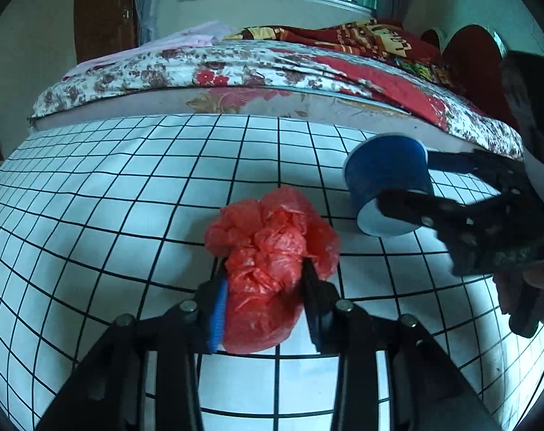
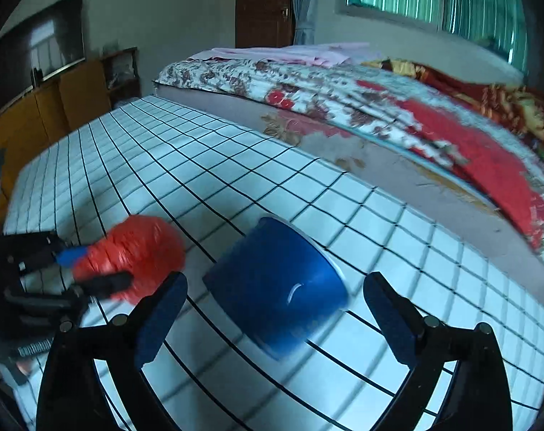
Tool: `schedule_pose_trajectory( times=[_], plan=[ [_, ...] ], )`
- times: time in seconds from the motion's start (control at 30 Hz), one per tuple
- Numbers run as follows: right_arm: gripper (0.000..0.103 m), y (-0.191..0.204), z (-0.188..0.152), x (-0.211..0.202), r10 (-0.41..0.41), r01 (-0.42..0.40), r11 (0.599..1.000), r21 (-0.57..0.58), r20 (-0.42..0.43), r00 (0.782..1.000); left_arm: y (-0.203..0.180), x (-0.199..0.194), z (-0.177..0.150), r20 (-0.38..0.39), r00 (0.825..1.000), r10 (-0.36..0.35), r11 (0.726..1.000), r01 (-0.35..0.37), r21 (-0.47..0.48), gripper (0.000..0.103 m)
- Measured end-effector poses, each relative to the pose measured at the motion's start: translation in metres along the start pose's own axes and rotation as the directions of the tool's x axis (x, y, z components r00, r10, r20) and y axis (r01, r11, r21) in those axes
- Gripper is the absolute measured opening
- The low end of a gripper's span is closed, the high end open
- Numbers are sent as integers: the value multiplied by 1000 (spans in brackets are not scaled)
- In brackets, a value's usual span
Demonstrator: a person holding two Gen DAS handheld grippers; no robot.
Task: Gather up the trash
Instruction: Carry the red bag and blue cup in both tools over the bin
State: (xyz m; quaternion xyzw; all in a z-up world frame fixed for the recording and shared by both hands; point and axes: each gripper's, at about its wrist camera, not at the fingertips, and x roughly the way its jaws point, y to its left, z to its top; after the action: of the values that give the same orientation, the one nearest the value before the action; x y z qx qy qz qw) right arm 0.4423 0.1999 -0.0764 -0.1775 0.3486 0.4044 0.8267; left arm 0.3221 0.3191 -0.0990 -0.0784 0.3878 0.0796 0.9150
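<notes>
on the gridded table (image 1: pixel 128 186), left gripper (image 1: pixel 264 280) clamps the red bag (image 1: pixel 268 251); right gripper (image 2: pixel 275 305), jaws spread, straddles the blue cup (image 2: pixel 275 287), probably needing to close next.

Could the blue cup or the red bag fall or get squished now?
Maybe. The right claw is open around the blue cup, which looks tipped on its side, so it could roll away before the fingers close. A hard squeeze might crush it. The left claw pinches only part of the crumpled red bag; thin plastic could slip out or tear when lifted off the checked tablecloth.
</notes>
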Motion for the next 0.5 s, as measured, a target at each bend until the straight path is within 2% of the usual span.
schedule_pose_trajectory(
  times=[0.03, 0.07, 0.1, 0.13, 0.2, 0.33, 0.5],
  plan=[
    [87, 1, -3, -3, 5, -6, 1000, 15, 9, 1000, 1, 0, -1, 0, 1000, 2, 1000, -2, 3, 37],
    [82, 2, -6, -6, 0, 0, 999, 34, 10, 1000, 2, -1, -2, 2, 1000, 6, 1000, -6, 4, 37],
    [54, 3, -9, -7, 1, 0, 999, 45, -3, 1000, 3, -1, -3, 6, 1000, 10, 1000, -10, 5, 37],
    [54, 6, -13, -7, 1, 0, 998, 58, -14, 1000, 4, -2, -4, 12, 1000, 17, 1000, -17, 3, 37],
    [54, 17, -23, -10, -52, 54, 998, 44, -42, 998, 5, -2, -5, 15, 1000, 16, 1000, -16, -8, 37],
    [54, 27, -28, -10, -33, 34, 999, 25, -41, 999, 3, -5, -6, 22, 1000, 14, 1000, -14, -9, 37],
    [54, 28, -22, 0, 7, -3, 998, 64, -62, 998, 4, -5, -7, 6, 1000, 14, 1000, -14, -4, 36]
  ],
)
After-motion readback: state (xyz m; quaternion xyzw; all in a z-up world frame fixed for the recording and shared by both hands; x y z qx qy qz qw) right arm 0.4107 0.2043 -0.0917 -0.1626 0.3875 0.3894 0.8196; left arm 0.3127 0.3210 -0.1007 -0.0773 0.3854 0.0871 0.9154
